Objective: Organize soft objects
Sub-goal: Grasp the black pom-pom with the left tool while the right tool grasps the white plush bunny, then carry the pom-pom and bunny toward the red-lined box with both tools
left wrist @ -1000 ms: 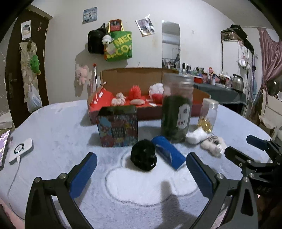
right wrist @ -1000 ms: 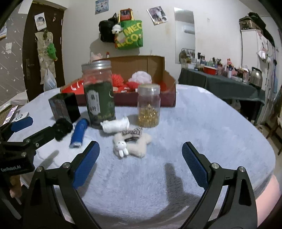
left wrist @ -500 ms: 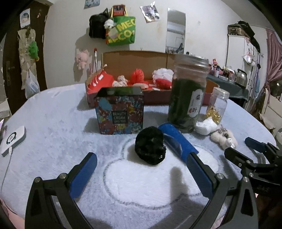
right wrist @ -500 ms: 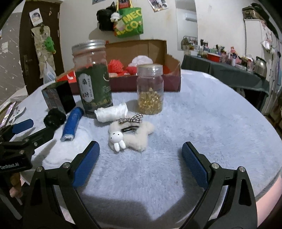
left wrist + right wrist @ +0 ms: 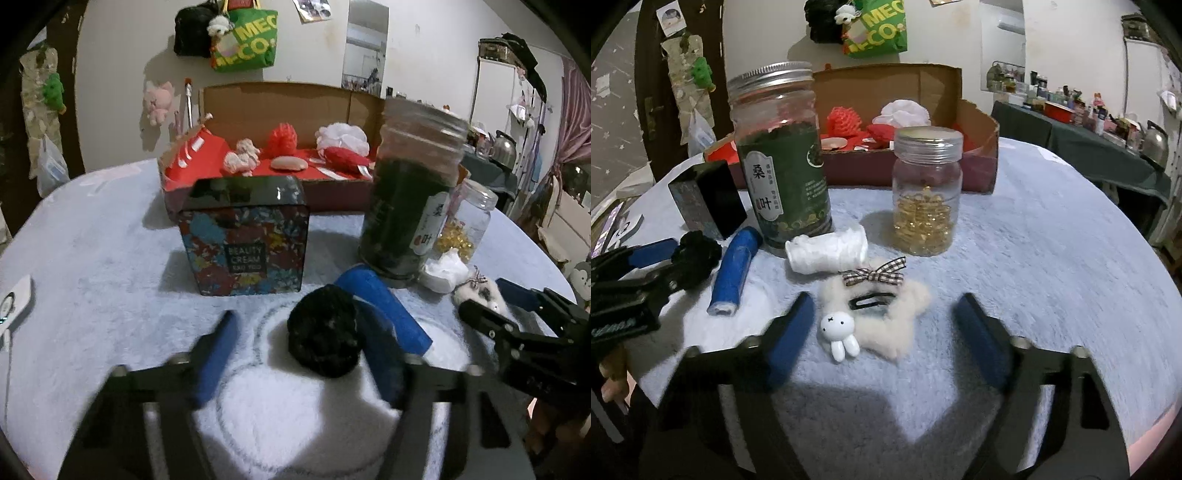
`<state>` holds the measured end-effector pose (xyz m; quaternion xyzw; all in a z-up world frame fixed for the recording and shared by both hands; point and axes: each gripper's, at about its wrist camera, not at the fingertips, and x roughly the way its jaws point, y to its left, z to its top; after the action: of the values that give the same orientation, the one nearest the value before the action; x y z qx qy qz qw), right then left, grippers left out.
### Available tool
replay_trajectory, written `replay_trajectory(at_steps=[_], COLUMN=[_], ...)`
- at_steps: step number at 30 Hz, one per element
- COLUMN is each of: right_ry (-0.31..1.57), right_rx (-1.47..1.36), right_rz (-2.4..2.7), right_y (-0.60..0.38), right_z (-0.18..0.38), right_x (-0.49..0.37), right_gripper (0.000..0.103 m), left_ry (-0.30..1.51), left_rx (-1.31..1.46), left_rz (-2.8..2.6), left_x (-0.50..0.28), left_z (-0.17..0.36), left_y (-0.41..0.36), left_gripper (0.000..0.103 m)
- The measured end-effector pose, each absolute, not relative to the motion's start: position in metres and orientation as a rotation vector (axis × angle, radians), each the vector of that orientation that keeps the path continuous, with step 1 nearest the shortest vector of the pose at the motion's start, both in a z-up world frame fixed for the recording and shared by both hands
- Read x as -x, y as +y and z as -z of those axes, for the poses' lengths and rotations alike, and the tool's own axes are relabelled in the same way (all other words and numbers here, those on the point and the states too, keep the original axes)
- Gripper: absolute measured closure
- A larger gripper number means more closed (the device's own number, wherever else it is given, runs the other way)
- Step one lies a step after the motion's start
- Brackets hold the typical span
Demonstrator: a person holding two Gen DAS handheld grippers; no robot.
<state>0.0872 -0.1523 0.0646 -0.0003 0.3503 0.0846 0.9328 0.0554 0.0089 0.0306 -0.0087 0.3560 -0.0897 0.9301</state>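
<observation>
1. Left wrist view: the left hand-held gripper [image 5: 301, 363] hangs low over the worktop [image 5: 92, 266] with its blue fingers [image 5: 216, 358] spread wide and nothing between them gripped; the black pompom [image 5: 325, 338] lies on the fluffy cover between the two fingers, closer to the right one, and whether that finger touches it cannot be told.
2. Just beside the pompom on its right lies a blue roll [image 5: 384, 308]; behind them stand a colourful tin [image 5: 245, 249] and a tall green jar [image 5: 408, 199]; a small jar of gold beads [image 5: 463, 229] stands right of the tall jar.
3. An open cardboard box [image 5: 280, 110] stands at the back, with red, white and pink soft things lying inside.
4. Right wrist view: the right hand-held gripper [image 5: 886, 339] is also wide open and empty; the white fluffy hair clip [image 5: 882, 317], with a rabbit charm and a checked bow, lies between its fingers, nearer the left one.
5. A white roll [image 5: 827, 253] lies just behind the clip, in front of the tall jar; the left hand-held gripper shows at the left edge, by the pompom.
</observation>
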Motion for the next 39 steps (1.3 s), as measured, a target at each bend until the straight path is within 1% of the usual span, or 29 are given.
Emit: replay_trajectory(at_steps=[1,3,7,11,27,39], right_ry=[0.714,0.701,0.632,0.608,0.632,0.654], right_rx=[0.004,0.0,-0.031,-0.028,-0.04,-0.077], right_rz=[-0.178,-0.199,-0.23,-0.257,-0.274,-0.245], right_y=[-0.152,-0.153,-0.156,-0.153,-0.152,-0.176], right_z=[-0.065,-0.067,-0.078,-0.087,-0.086,-0.088], right_x=[-0.087,-0.083,-0.068,-0.063,-0.066,-0.068], right_gripper=[0.049,0.049,0.05,0.05,0.05,0.05], left_ry=[0.736,0.731,0.704,0.687,0.683,0.696], left_rx=[0.026,0.034,0.021,0.011,-0.004,0.003], left_rz=[0.199,0.218,0.242,0.279,0.295,0.203], left_x=[-0.056,-0.054,-0.046,-0.041,-0.041,-0.042], left_z=[-0.029,-0.03,-0.035,-0.04,-0.044,-0.047], left_y=[0.009,0.008,0.004,-0.002,-0.005,0.036], left_gripper=[0.061,0.072,0.073,0.074,0.074,0.074])
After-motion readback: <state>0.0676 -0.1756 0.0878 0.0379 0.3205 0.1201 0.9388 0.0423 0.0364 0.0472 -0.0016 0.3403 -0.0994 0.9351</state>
